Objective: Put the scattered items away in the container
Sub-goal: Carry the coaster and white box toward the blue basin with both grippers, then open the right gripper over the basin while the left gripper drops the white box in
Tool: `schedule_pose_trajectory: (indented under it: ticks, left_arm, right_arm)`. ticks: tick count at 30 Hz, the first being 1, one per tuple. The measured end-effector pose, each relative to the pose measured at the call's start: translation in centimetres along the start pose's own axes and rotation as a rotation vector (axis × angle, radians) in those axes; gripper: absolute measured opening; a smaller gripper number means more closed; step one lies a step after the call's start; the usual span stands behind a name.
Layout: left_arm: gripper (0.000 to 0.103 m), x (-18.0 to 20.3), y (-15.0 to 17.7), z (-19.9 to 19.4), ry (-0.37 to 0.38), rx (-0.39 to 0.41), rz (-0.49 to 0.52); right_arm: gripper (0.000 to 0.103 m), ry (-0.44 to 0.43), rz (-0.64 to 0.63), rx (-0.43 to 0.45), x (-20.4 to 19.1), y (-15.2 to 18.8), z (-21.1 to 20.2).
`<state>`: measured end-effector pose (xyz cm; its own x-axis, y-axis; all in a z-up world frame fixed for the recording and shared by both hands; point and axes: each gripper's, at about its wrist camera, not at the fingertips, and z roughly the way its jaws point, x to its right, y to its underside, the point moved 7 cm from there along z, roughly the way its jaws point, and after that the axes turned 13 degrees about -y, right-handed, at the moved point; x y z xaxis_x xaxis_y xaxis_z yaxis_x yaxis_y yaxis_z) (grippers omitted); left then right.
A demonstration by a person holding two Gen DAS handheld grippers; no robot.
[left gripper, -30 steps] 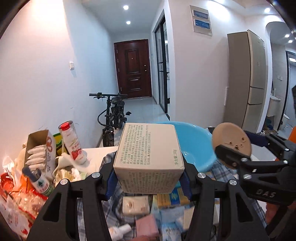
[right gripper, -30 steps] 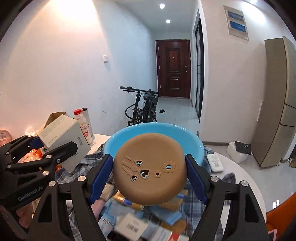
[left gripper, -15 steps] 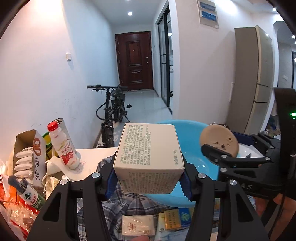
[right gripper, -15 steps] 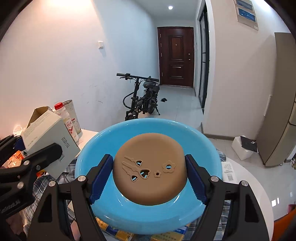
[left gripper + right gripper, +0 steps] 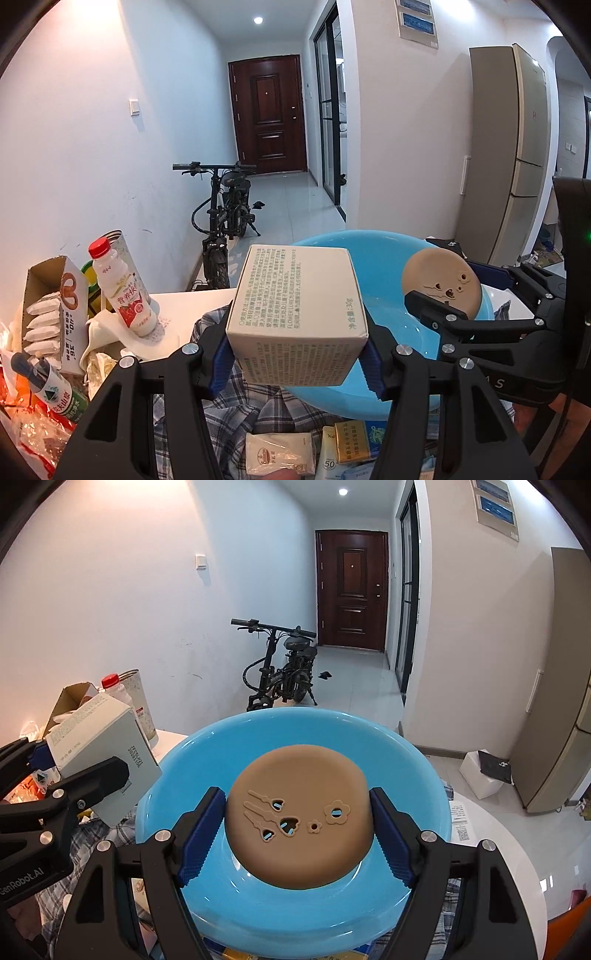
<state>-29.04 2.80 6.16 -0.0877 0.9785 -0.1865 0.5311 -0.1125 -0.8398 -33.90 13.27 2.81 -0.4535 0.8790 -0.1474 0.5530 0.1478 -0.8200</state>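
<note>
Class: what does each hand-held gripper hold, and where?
Left hand-held gripper: white printed cardboard box, by its sides. Right hand-held gripper: tan round domed lid, across its rim.

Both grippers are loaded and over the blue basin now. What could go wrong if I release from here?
1. The left gripper holds the white box at the blue basin rim, not its middle; released here, it may tip out onto the plaid cloth.
2. The two grippers sit close together, so opening the right gripper around the tan round case might knock the box.
</note>
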Motion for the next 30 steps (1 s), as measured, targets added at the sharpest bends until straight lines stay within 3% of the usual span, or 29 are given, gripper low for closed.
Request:
schedule_pose_trajectory:
  ticks: [5,7,8,15,21,30]
  left_arm:
    - [0.056,0.0,0.0,0.1,0.031,-0.007,-0.01]
    - [0.056,-0.1,-0.1,0.1,0.029,0.0,-0.018]
    - [0.056,-0.2,-0.1,0.1,0.019,0.005,-0.017]
    - [0.057,0.0,-0.1,0.2,0.005,0.022,-0.013]
    - [0.057,1.2,0.2,0.8,0.059,0.029,-0.017]
    - [0.057,2.3,0.5,0.6,0.05,0.048,0.016]
  right_arm:
    - [0.084,0.005,-0.004,0.0,0.0,-0.1,0.3]
    - [0.093,0.005,-0.012,0.004,-0.1,-0.2,0.3]
    - [0.102,0.012,-0.016,0.007,-0.1,-0.3,0.2]
    - [0.103,0.105,-0.048,0.016,1.0,-0.8,-0.5]
    - [0.103,0.3,-0.071,0.007,3.3,-1.2,-2.3]
    - [0.103,0.339,-0.052,0.043,4.9,-2.1,-4.8]
